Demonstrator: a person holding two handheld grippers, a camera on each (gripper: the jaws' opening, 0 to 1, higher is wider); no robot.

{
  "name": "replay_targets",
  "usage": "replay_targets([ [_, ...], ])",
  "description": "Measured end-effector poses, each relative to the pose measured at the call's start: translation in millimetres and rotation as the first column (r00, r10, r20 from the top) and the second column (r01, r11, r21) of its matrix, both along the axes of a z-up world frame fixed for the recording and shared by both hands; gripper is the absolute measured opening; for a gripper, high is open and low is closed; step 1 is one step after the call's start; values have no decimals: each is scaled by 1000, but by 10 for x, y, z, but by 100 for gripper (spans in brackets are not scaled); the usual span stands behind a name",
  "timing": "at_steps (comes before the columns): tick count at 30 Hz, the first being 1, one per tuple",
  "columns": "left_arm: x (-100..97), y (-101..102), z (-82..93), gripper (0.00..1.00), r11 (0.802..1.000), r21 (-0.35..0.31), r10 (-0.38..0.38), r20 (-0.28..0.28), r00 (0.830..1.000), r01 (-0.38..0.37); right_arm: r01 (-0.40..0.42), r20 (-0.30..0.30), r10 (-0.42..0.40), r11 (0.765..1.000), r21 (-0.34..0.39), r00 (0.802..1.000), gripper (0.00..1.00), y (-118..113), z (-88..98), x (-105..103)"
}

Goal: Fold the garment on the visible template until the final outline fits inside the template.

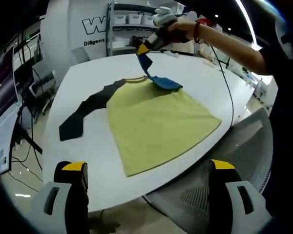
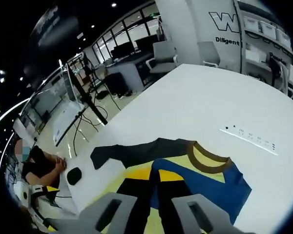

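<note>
On the white worktop (image 1: 195, 83) we see a yellow long-sleeved shirt (image 1: 156, 124) lying flat, one sleeve mid-fold. The right tongs (image 1: 145, 48), held in a person's hand (image 1: 178, 30), pinch the blue sleeve (image 1: 158, 78) and lift its cuff end above the collar (image 2: 209, 157), the rest of the sleeve draped onto the shoulder. In the right gripper view the jaws press together on dark fabric just ahead of the camera, with blue and yellow cloth below. The left tongs (image 1: 146, 178) hang off the near edge of the worktop, spread apart and holding nothing.

The dark sleeve (image 1: 85, 114) trails out flat from the other shoulder toward the worktop's edge. The shirt's long axis runs from the brown-trimmed collar, on the side toward the right tongs, to the hem nearest the left tongs. No separate template outline is clear to us.

We judge the step in hand is laying the blue sleeve across the body. Done well, it calls for carrying the cuff low and straight over the chest, keeping the fold line along the side seam, and releasing only once the cloth lies flat, so the body does not drag or bunch.
</note>
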State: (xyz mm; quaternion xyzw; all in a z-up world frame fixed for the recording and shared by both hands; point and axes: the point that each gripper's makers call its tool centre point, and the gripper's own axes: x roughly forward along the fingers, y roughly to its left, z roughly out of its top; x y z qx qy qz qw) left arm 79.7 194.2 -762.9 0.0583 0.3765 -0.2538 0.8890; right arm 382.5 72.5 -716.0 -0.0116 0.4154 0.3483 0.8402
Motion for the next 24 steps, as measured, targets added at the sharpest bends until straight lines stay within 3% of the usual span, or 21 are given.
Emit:
replay_targets([
  [5, 0, 71, -36, 99, 1000, 3, 8, -10, 1000, -8, -29, -17, 29, 999, -14, 999, 0, 174, -107, -14],
  [19, 41, 126, -96, 99, 1000, 7, -7, -38, 999, 8, -82, -83, 76, 994, -69, 994, 0, 636, -688, -131],
  [24, 63, 144, -108, 99, 1000, 2, -4, -39, 999, 4, -119, -97, 110, 989, -93, 989, 0, 760, -983, -198],
])
